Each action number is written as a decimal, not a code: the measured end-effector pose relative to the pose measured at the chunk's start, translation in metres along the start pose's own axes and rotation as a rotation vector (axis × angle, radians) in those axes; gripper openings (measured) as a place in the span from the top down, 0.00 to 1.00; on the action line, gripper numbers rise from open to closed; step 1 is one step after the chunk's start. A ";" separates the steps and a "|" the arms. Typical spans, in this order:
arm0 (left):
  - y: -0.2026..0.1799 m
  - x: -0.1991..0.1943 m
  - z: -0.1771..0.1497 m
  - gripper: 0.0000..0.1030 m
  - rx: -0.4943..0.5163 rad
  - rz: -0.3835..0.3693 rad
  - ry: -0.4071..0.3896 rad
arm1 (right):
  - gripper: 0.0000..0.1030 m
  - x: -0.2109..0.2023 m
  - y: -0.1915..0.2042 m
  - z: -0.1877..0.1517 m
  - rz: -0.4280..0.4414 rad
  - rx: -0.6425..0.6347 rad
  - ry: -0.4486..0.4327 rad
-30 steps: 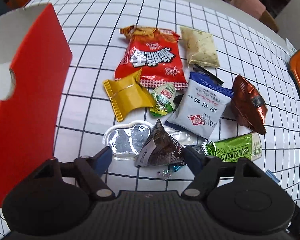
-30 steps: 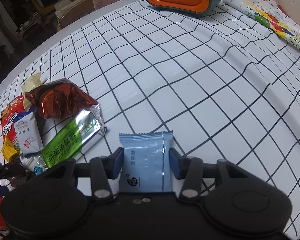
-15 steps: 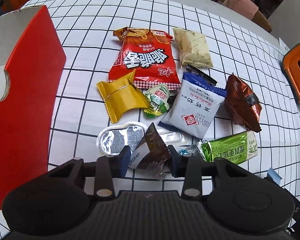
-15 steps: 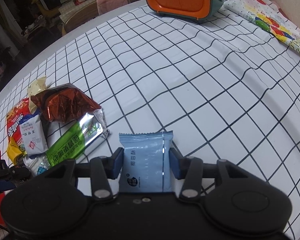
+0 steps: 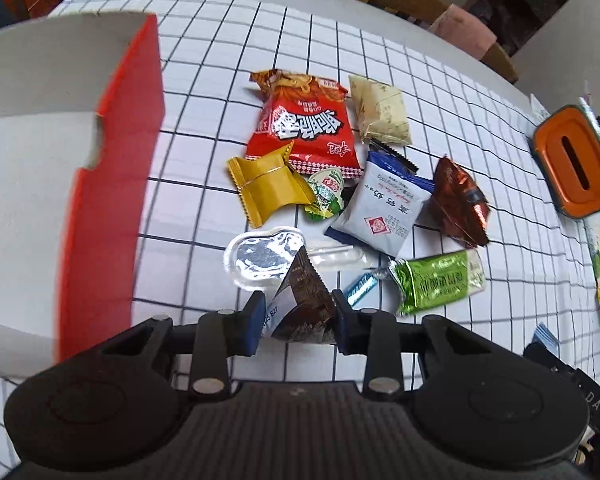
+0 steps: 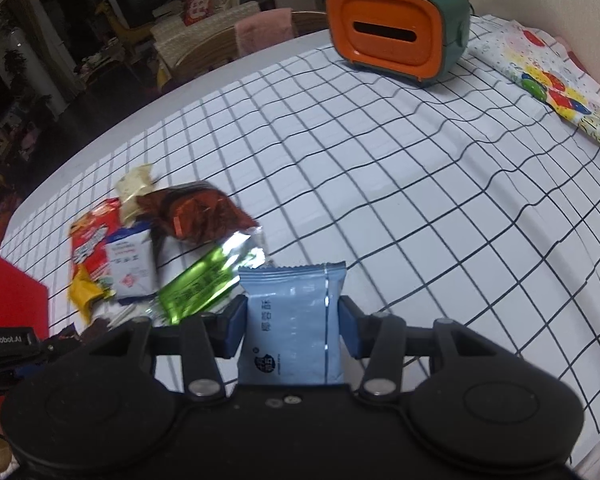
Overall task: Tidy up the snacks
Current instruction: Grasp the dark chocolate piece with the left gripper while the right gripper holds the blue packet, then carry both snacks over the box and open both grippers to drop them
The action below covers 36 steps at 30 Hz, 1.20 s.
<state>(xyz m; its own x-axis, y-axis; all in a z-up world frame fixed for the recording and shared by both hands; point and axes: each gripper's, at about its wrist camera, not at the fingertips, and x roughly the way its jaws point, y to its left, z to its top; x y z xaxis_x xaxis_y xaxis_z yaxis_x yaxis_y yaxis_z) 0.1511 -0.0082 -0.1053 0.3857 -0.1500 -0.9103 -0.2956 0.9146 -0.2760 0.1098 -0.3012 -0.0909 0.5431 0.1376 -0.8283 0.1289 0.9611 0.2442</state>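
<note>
Left wrist view
Left gripper (image 5: 296,320): closed from both sides on a dark brown triangular foil packet (image 5: 302,304), its point standing up at 12 o'clock; the pinch low on the wide base likely keeps the limp wrapper from folding over
Lift: the packet appears clear of the white black-grid tablecloth (image 5: 204,128), probably so it can be carried off the heap
Red-and-white cardboard box (image 5: 112,184): open at 9 to 10 o'clock, close beside the heap, seemingly the place where snacks are meant to go
Snack heap: big red crisp bag (image 5: 304,124) at 12 o'clock, yellow pinched wrapper (image 5: 268,188) under it, white-and-blue sachet (image 5: 380,208) at 1 o'clock, copper-brown foil bag (image 5: 460,208) and green bar wrapper (image 5: 436,280) at 2 to 3 o'clock; loose and overlapping, not yet sorted
Silver foil-lidded cup (image 5: 260,258): just behind the held packet

Right wrist view
Right gripper (image 6: 292,328): shut on a pale blue rectangular sachet (image 6: 292,324), held upright by its long edges, so it stays flat and its print shows
Heap: at 9 to 10 o'clock, well clear of this claw
Orange-and-green tissue box (image 6: 396,36): at 12 to 1 o'clock at the far edge, apart from the snacks
</note>
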 end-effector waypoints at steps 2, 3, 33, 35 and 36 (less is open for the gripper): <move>0.004 -0.013 -0.002 0.68 0.013 -0.015 -0.003 | 0.54 -0.008 0.010 -0.004 0.015 -0.021 0.008; 0.005 -0.020 -0.002 0.68 0.022 -0.015 -0.007 | 0.55 -0.012 0.015 -0.006 0.021 -0.032 0.009; 0.160 -0.143 0.030 0.67 0.018 0.058 -0.148 | 0.55 -0.052 0.249 -0.023 0.247 -0.451 -0.002; 0.172 -0.144 0.032 0.67 0.011 0.074 -0.153 | 0.55 -0.049 0.264 -0.027 0.251 -0.477 -0.002; 0.179 -0.144 0.034 0.67 0.008 0.081 -0.155 | 0.55 -0.046 0.271 -0.028 0.252 -0.488 0.000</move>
<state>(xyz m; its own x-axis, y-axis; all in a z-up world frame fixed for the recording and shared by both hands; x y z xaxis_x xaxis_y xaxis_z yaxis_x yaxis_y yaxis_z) 0.0721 0.1895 -0.0128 0.4915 -0.0164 -0.8707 -0.3247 0.9243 -0.2007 0.0964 -0.0399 -0.0010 0.5073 0.3776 -0.7746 -0.4048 0.8980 0.1726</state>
